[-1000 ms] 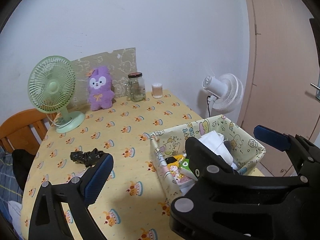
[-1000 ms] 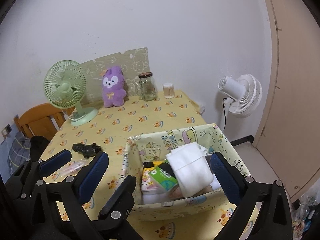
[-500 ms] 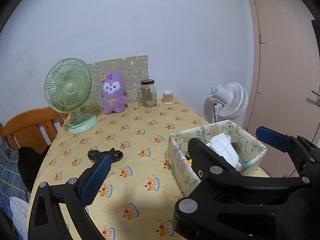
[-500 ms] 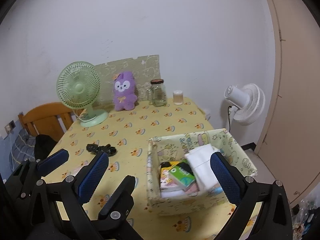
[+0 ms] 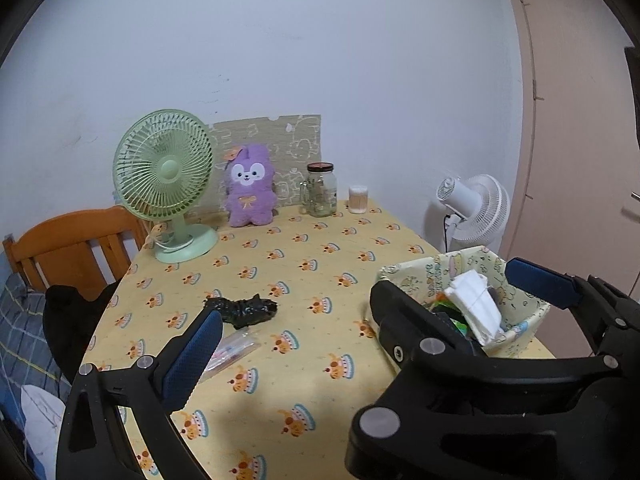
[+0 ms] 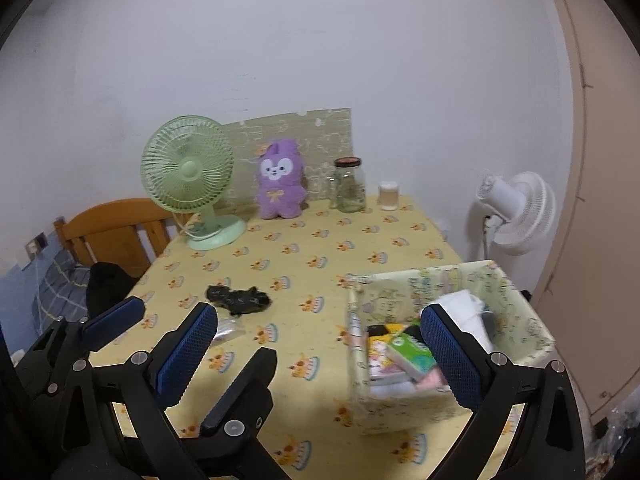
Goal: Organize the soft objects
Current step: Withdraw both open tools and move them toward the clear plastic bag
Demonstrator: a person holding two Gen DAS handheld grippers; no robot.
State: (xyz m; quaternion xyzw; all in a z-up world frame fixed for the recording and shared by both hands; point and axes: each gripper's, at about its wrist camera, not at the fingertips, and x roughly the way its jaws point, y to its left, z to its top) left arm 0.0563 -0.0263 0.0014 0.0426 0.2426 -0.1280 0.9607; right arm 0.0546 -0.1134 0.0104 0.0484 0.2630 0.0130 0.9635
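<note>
A lived-in room of a home: a table (image 5: pixel 320 360) under a yellow cloth printed with small cakes stands against a plain white wall, beside a pink door (image 5: pixel 580 140). On it are a green desk fan (image 5: pixel 166 176), a purple plush rabbit (image 5: pixel 251 192), a glass jar (image 5: pixel 320 190) and a cartoon-print fabric bin (image 6: pixel 440 280) of folded soft goods. A wooden chair (image 5: pixel 68 248), checked bedding (image 5: pixel 20 332) and a white floor fan (image 5: pixel 476 208) sit around the table.

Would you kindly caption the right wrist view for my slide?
Open right tongs hover over yellow patterned tablecloth between crumpled black cloth and filled fabric storage box.
</note>
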